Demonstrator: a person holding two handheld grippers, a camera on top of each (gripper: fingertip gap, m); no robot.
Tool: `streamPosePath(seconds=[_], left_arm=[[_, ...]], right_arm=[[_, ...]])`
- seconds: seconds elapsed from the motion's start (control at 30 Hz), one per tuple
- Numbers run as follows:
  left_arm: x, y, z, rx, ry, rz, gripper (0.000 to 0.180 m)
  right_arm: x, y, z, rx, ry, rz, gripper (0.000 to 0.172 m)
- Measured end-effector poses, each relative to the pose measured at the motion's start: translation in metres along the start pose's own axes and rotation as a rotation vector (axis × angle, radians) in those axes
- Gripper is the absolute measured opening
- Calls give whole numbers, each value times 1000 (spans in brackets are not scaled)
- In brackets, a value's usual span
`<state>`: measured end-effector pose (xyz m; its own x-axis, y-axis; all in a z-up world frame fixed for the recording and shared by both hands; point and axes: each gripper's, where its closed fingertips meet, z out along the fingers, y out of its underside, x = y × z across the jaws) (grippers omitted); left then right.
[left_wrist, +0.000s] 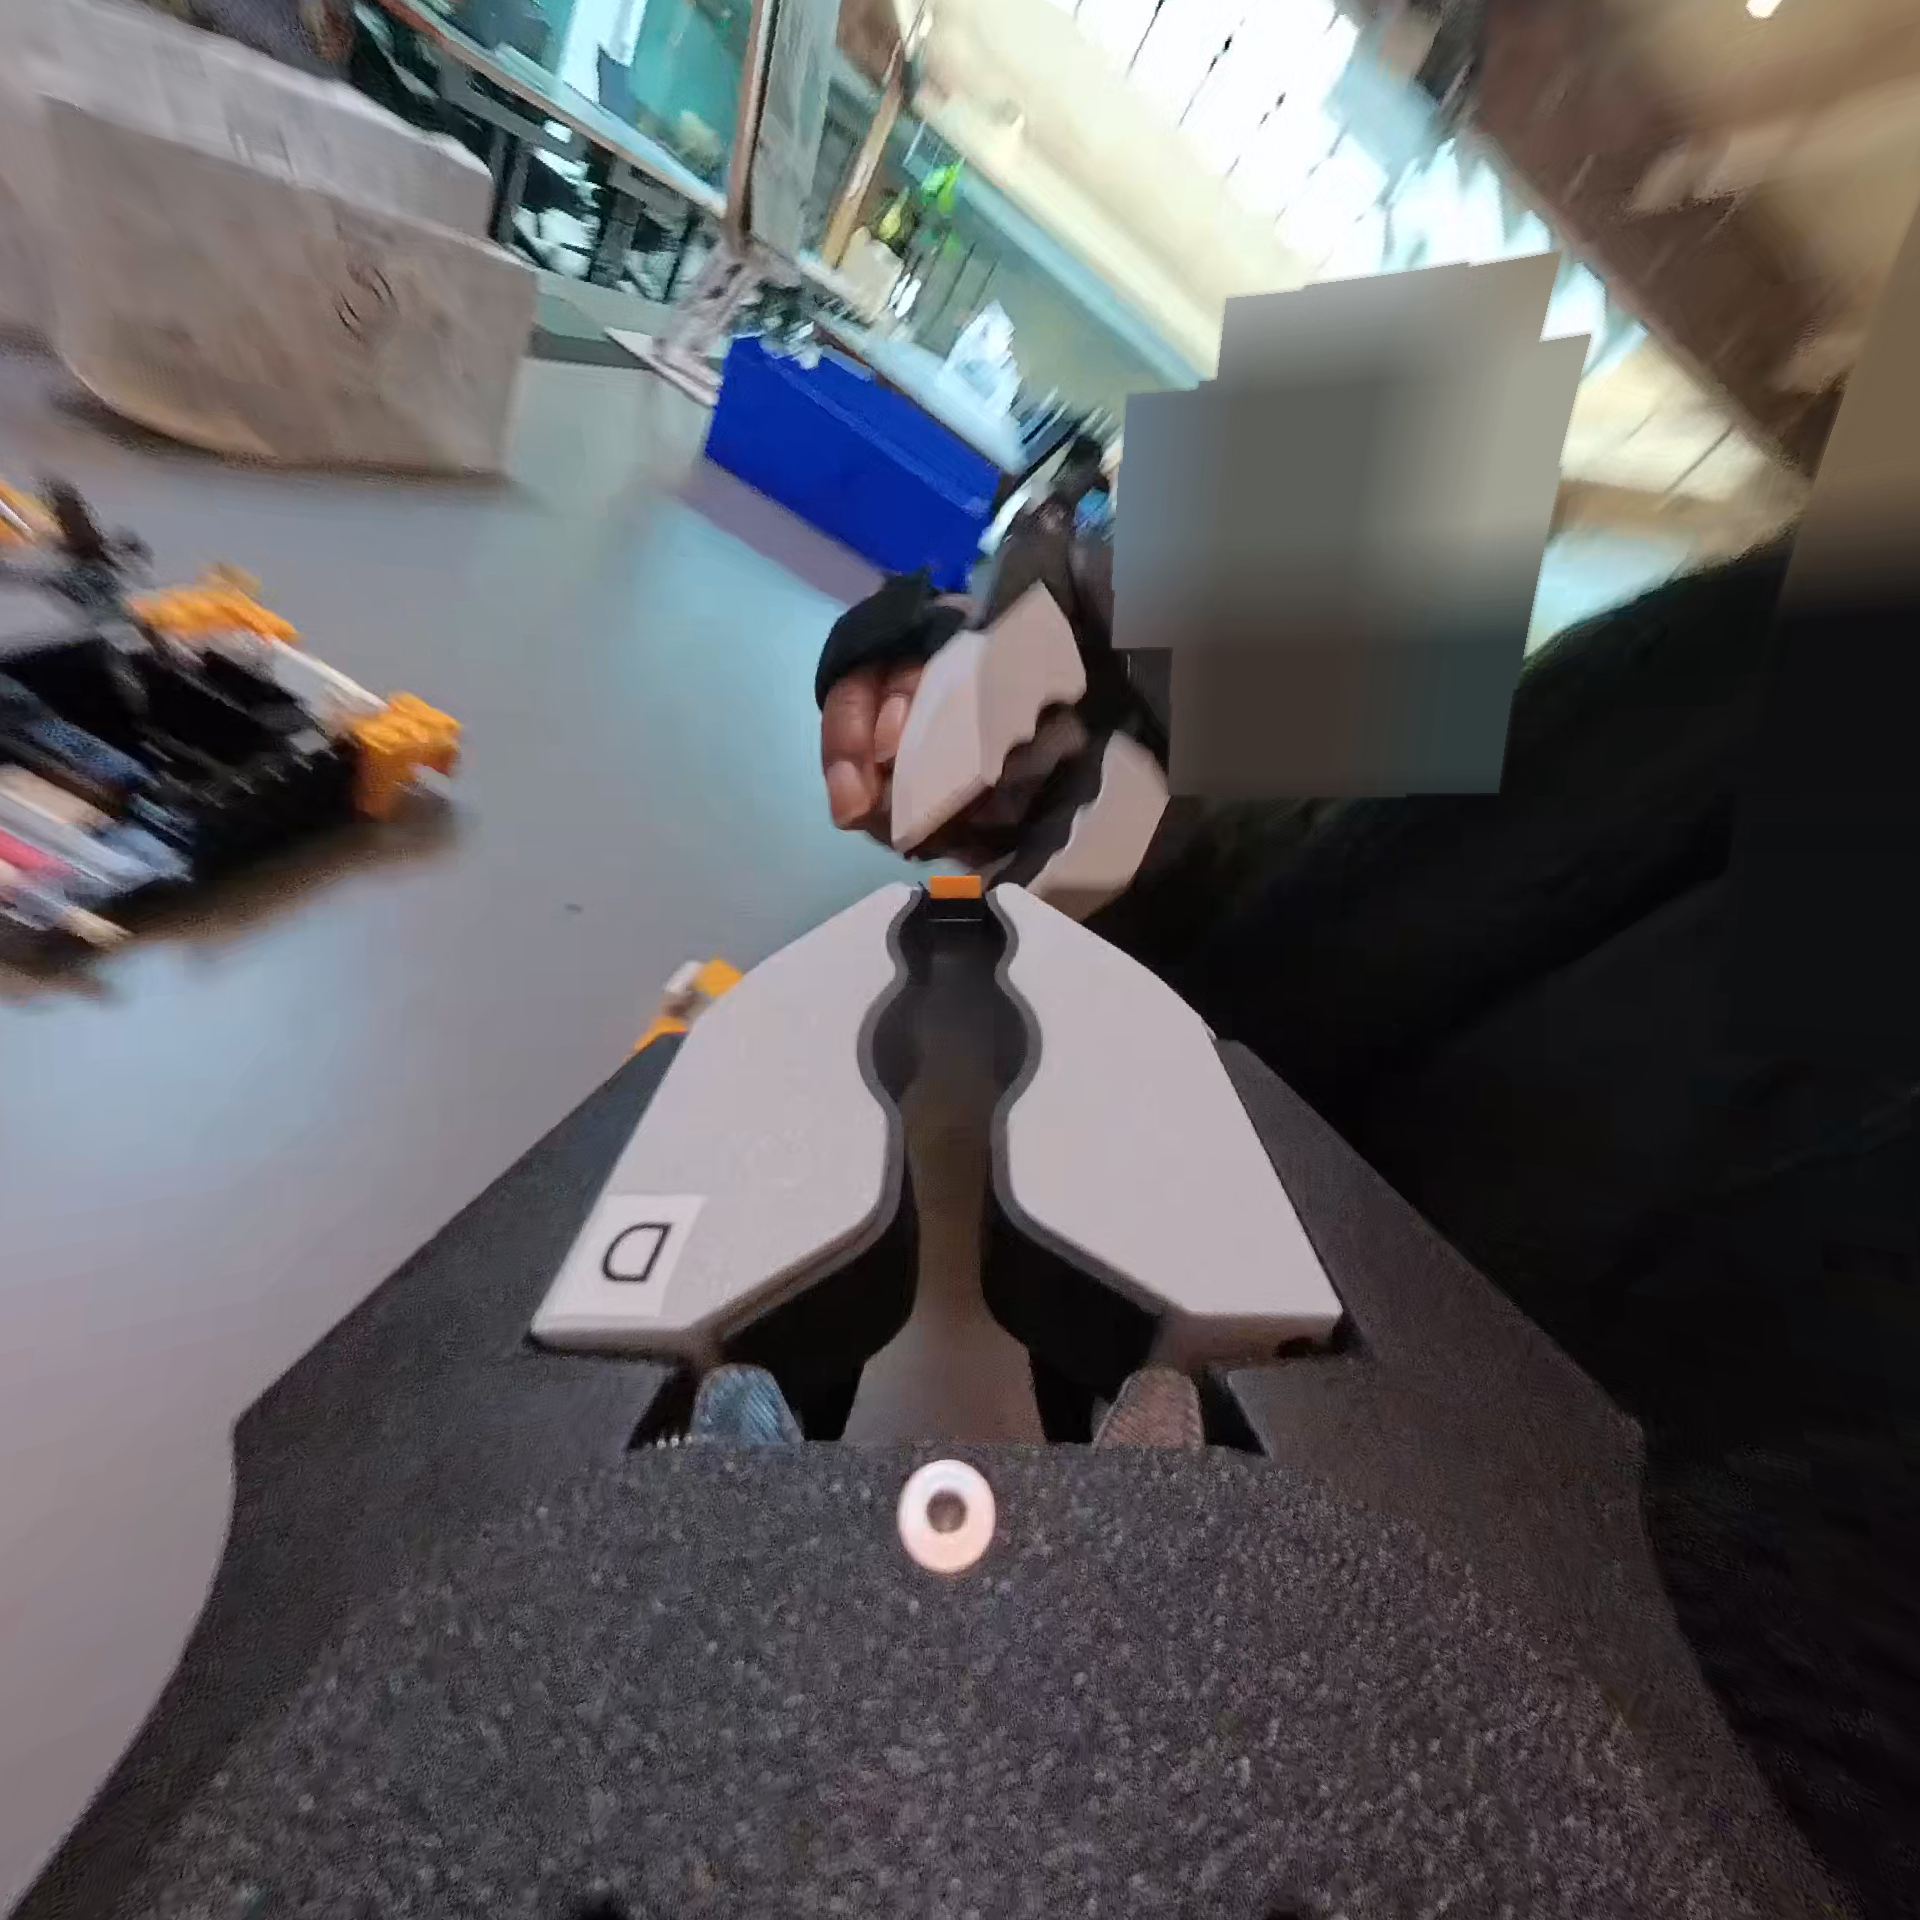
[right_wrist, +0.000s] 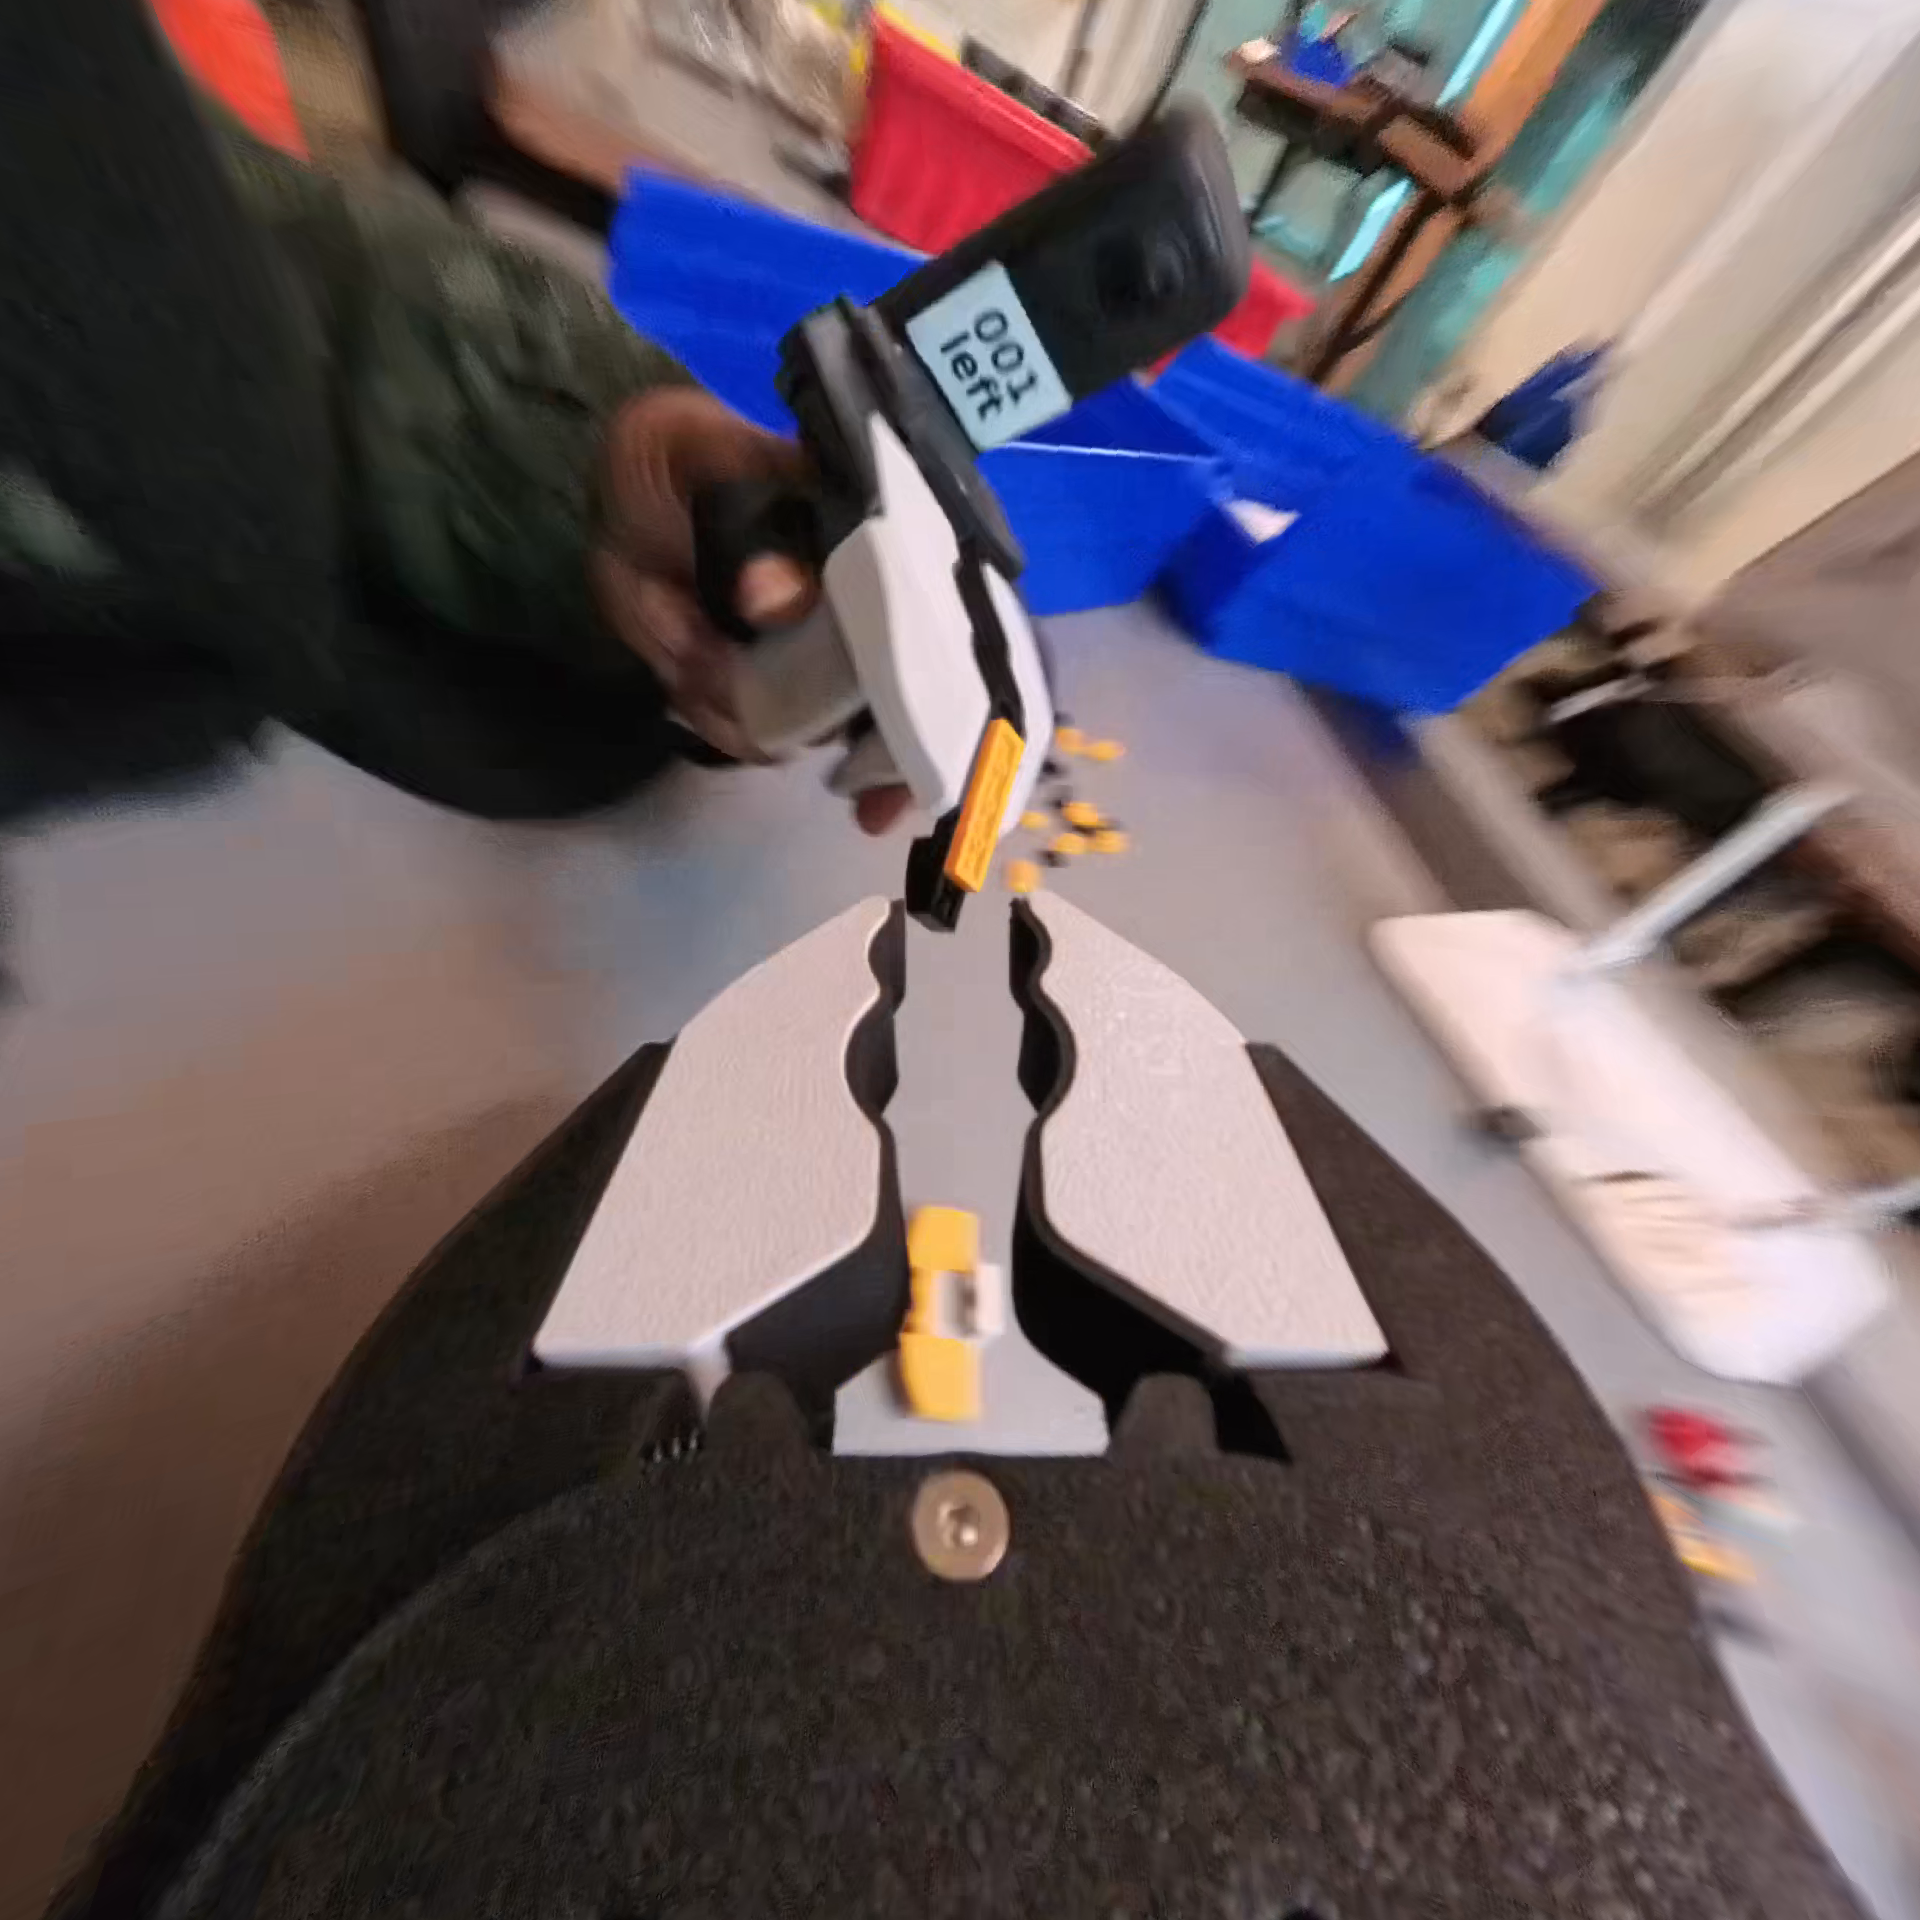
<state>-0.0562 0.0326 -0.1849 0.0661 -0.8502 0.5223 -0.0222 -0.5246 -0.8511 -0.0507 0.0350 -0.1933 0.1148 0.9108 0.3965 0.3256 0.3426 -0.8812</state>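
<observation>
My left gripper (left_wrist: 956, 902) is nearly shut on a small stack of toy bricks, an orange flat strip lying on a black brick. In my left wrist view only the orange end (left_wrist: 956, 886) shows, pinched at the very tips between the two pale fingers (left_wrist: 790, 1091). The right wrist view shows the same stack from the side: the orange strip (right_wrist: 987, 805) runs lengthwise along the left gripper's fingers and sticks out past their tips, with the black brick (right_wrist: 935, 888) at its free end. The long axis slopes down and toward my right gripper.

My right gripper (right_wrist: 954, 914) stands narrowly open with nothing pressed between its pads. The black end of the stack hangs just at its mouth, close by the left fingertip (right_wrist: 873, 920) and apart from the right one. So the two grippers face each other almost tip to tip above the grey counter (right_wrist: 312, 935), and the stack points into the gap of the right one, a little off centre toward its left finger. I cannot tell whether the brick touches that fingertip.

On the counter beyond lie scattered small orange and black pieces (right_wrist: 1081, 821), and a loose orange-and-white piece (right_wrist: 940, 1314) shows below, between the roots of my right fingers. A heap of black and orange bricks (left_wrist: 239, 717) lies well off to the left.
</observation>
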Motion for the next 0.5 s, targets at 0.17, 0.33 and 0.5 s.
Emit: streamPosePath(seconds=[0.17, 0.33, 0.5], left_arm=[[6, 16, 8, -162, -142, 442, 8], [7, 25, 11, -214, -157, 545, 8], [10, 30, 10, -238, -152, 610, 8]], right_arm=[[-7, -7, -3, 32, -207, 303, 17], [-24, -1, -2, -26, -283, 269, 9], [-29, 0, -2, -54, -311, 257, 9]])
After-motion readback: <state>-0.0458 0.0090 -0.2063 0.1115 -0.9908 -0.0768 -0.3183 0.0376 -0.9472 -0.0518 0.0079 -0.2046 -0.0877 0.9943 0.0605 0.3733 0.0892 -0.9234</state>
